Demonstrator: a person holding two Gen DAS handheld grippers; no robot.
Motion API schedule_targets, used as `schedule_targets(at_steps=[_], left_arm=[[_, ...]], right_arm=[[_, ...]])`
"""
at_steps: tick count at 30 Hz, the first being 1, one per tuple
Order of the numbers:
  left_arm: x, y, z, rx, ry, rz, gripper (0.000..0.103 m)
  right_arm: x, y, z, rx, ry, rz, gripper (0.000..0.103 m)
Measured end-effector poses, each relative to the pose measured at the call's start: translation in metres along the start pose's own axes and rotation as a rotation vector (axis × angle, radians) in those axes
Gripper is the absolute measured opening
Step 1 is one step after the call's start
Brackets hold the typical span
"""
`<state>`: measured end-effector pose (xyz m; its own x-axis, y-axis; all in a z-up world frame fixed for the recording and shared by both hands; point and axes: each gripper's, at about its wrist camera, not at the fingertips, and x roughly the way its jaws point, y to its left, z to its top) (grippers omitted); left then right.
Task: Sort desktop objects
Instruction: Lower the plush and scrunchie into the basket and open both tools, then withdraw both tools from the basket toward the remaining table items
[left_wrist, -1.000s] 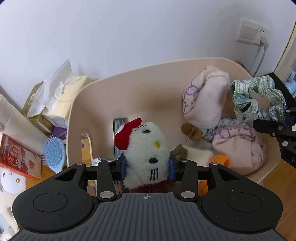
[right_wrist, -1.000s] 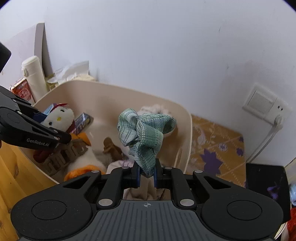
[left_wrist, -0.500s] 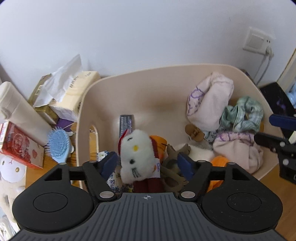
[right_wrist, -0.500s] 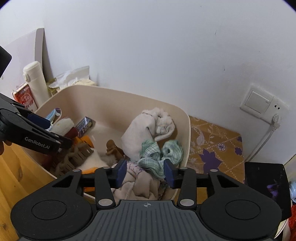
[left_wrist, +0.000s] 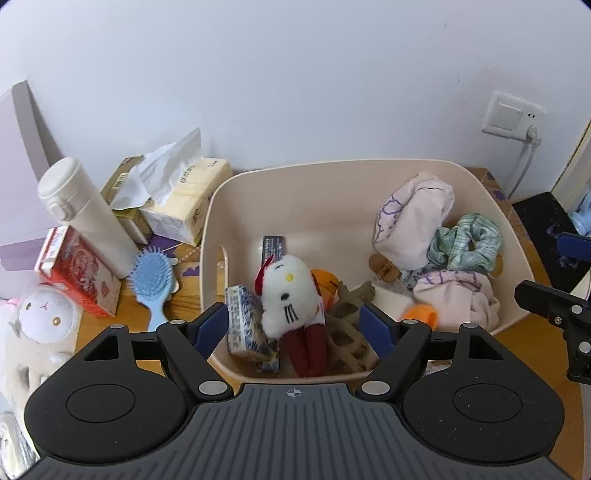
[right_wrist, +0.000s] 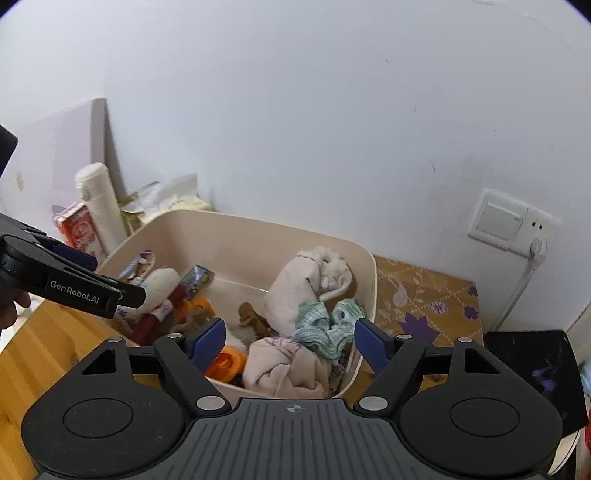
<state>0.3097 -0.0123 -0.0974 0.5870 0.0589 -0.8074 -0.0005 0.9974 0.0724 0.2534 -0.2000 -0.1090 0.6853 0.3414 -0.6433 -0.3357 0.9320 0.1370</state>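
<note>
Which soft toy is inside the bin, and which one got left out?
The white cat plush with a red bow lies inside the beige bin. The sheep plush sits outside, left of the bin.

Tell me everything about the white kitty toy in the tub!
The kitty toy is a fluffy white plush with a yellow nose, black whiskers, a red bow and dark red legs. It lies on its back in the tub, near the front wall, leaning on a blue patterned packet and beside a brown hair clip. Nothing grips it.

light: soft, even daylight | focus: sharp | edges: fisheye-bent, dark corners
</note>
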Motion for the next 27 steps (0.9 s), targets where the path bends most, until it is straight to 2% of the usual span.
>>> schedule_targets(at_steps=[1, 4, 12, 17, 27], left_arm=[[-0.005, 0.0, -0.003, -0.003, -0.006, 0.002, 0.079], [-0.015, 0.002, -0.01, -0.012, -0.017, 0.006, 0.08], [-0.037, 0.005, -0.043, -0.038, 0.006, 0.025, 0.081], [-0.047, 0.005, -0.073, -0.055, 0.029, 0.026, 0.081], [-0.038, 0.007, -0.125, -0.079, 0.127, 0.016, 0.081]], right_arm=[[-0.003, 0.001, -0.001, -0.003, -0.004, 0.003, 0.088], [-0.015, 0.003, -0.007, -0.011, -0.019, 0.006, 0.095], [-0.038, 0.012, -0.027, -0.036, -0.013, 0.031, 0.103], [-0.046, 0.02, -0.044, -0.059, 0.009, 0.059, 0.103], [-0.044, 0.034, -0.079, -0.09, 0.094, 0.094, 0.103]])
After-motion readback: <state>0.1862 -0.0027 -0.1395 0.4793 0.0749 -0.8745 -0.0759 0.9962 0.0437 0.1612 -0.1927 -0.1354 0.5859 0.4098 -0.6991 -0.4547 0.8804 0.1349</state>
